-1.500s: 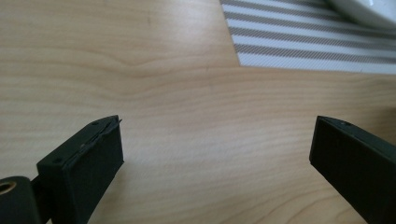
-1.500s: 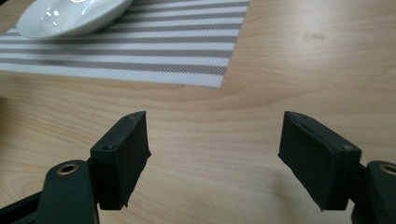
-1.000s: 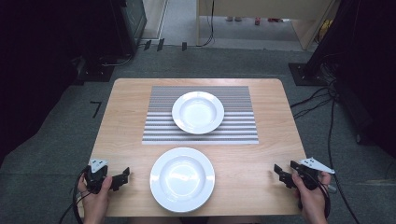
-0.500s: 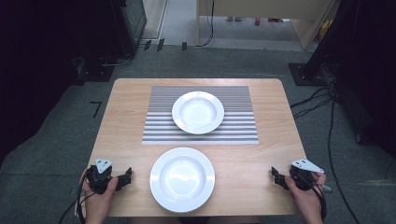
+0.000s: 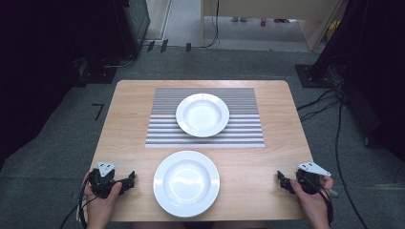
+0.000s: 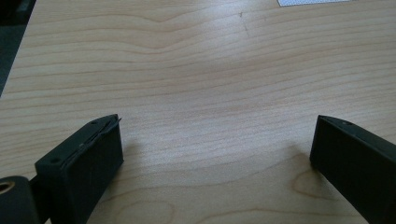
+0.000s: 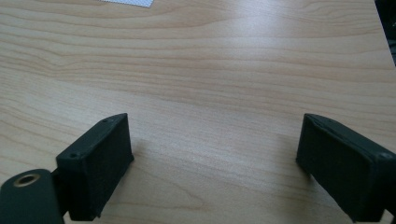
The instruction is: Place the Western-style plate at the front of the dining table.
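Two white plates are on the wooden table (image 5: 129,119). One plate (image 5: 202,114) rests on a grey striped mat (image 5: 162,129) at the middle. The other plate (image 5: 186,182) lies on bare wood near the front edge. Left of that near plate my left gripper (image 5: 128,181) sits low over the table, and in the left gripper view the left gripper (image 6: 215,140) is open over bare wood. My right gripper (image 5: 282,181) is right of the near plate. In its own view the right gripper (image 7: 215,140) stands open; its jaws have just been opening with nothing between them.
The table's right edge (image 7: 383,42) runs close beside the right gripper. Cables (image 5: 334,109) trail over the grey floor to the right, and dark equipment (image 5: 129,24) stands beyond the far left corner.
The right hand has shifted slightly toward the table's front edge. The left hand and both plates are where they were.
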